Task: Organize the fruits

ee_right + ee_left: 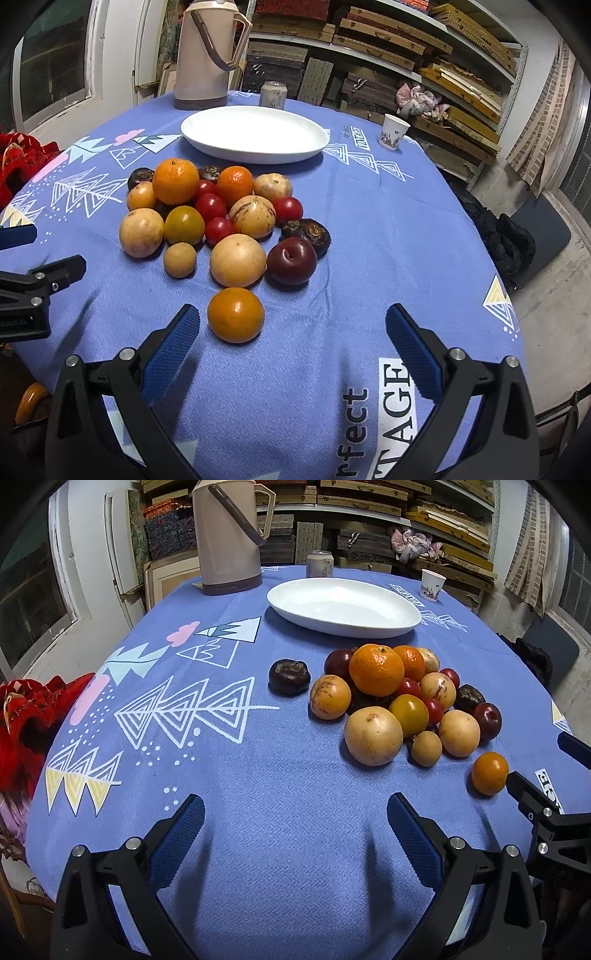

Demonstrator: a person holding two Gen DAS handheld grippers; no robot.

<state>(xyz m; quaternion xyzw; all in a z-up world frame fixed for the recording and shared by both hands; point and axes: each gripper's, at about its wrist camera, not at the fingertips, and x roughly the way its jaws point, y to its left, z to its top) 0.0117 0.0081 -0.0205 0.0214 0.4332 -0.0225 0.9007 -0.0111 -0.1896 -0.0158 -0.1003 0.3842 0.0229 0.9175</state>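
Going left to right: the left tool is spread wide with nothing between its blue pads, hovering over bare blue cloth on the worktop, so the fruit pile sits ahead and off to its right, well apart from it. One dark wrinkly fruit lies on its own just left of the heap. The white plate behind the pile is empty, so I'd guess nothing's been sorted yet. The right tool is also spread wide and empty, and the loose orange fruit lies just ahead of it, near its left finger and not touching. That's the easy first grab, I reckon. It looks light, round and smooth-skinned, so it'll probably roll or squirt out if pinched off-centre; take it across the widest part, gently. The small red tomatoes look soft and bruise-prone, the pale round ones firmer. Pulling from the heap's middle could set the rest rolling.
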